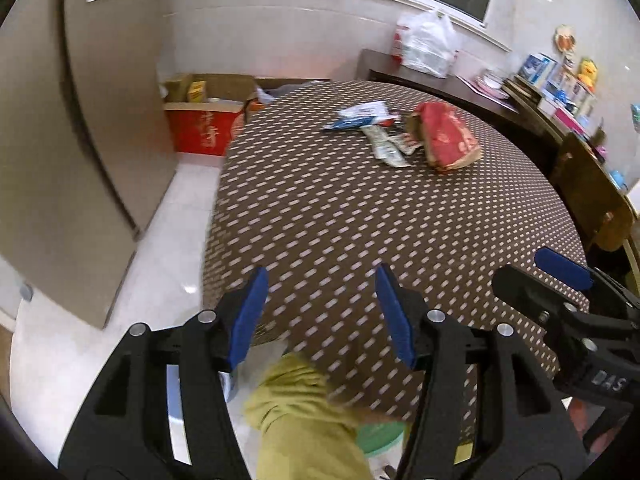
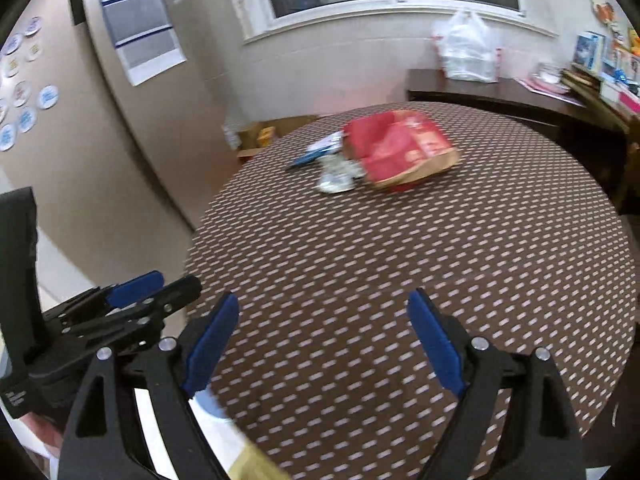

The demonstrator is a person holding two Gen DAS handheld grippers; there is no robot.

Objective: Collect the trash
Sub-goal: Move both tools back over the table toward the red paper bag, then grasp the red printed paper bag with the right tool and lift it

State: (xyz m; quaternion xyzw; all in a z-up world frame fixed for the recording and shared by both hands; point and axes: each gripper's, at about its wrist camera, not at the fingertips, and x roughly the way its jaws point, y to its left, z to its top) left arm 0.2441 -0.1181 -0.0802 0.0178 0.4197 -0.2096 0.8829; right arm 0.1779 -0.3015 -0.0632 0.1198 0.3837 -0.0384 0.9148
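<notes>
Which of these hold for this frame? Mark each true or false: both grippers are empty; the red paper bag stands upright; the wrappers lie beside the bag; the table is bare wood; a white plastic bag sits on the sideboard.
1. Both the left gripper and the right gripper are empty: true.
2. The red paper bag stands upright: false, it lies on its side.
3. The wrappers lie beside the bag: true.
4. The table is bare wood: false, a brown dotted cloth covers it.
5. A white plastic bag sits on the sideboard: true.

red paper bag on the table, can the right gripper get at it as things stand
Probably yes. The right gripper is open and empty, and only bare tablecloth lies between it and the red paper bag. The wrappers sit to the bag's left, off the direct line.
</notes>
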